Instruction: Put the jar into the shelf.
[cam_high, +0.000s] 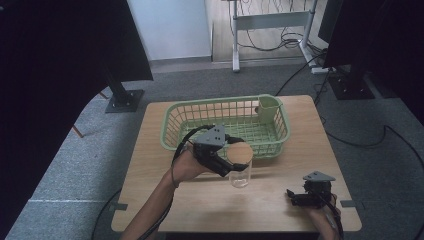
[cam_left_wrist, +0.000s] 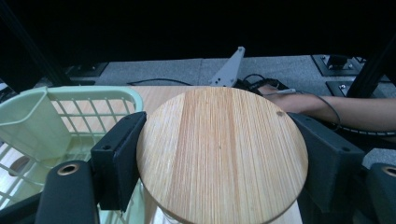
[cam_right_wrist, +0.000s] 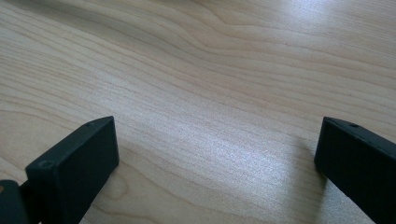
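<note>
My left hand-held gripper (cam_high: 231, 161) clamps the wooden lid (cam_left_wrist: 222, 154) over the glass jar (cam_high: 239, 177), just before the basket (cam_high: 172, 125); the lid hides most of the jar. My right hand-held gripper (cam_high: 295, 196) rests wide open on the counter (cam_high: 210, 200).

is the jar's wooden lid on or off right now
On. In the high view the wooden lid sits on top of the upright glass jar, and the left gripper is shut on the lid's rim.

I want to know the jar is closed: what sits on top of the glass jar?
A round wooden lid sits on the glass jar, clamped between the left gripper jaws. The lid covers the jar's mouth, so its seating cannot be seen.
</note>
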